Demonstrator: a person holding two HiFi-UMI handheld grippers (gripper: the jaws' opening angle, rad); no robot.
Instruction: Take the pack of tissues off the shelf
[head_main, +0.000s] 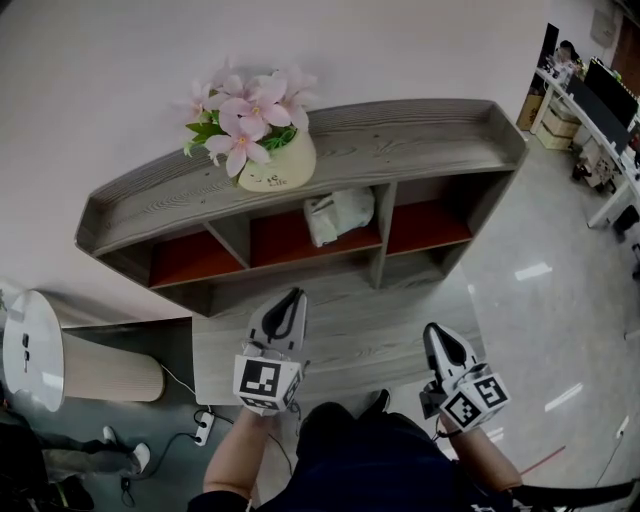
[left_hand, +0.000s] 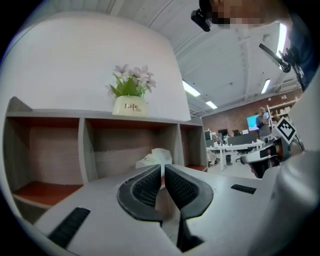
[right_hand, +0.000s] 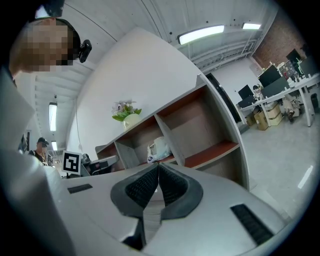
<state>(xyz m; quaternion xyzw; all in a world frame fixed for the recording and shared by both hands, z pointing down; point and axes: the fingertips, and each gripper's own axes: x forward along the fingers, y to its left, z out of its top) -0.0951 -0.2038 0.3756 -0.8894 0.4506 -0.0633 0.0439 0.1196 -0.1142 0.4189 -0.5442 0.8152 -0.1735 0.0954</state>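
A white pack of tissues (head_main: 338, 214) lies in the middle compartment of a grey wooden shelf (head_main: 400, 140) with red-brown boards. It also shows in the left gripper view as a white pack (left_hand: 155, 157) and in the right gripper view (right_hand: 158, 148). My left gripper (head_main: 293, 297) hovers in front of the shelf, well short of the pack, jaws shut and empty. My right gripper (head_main: 436, 331) hangs lower and to the right, also shut with nothing in it. Both point towards the shelf.
A cream pot of pink flowers (head_main: 262, 140) stands on the shelf top, above the pack. A round white-topped stand (head_main: 30, 345) and a power strip (head_main: 203, 427) sit at the left on the floor. Office desks with monitors (head_main: 600, 110) stand far right.
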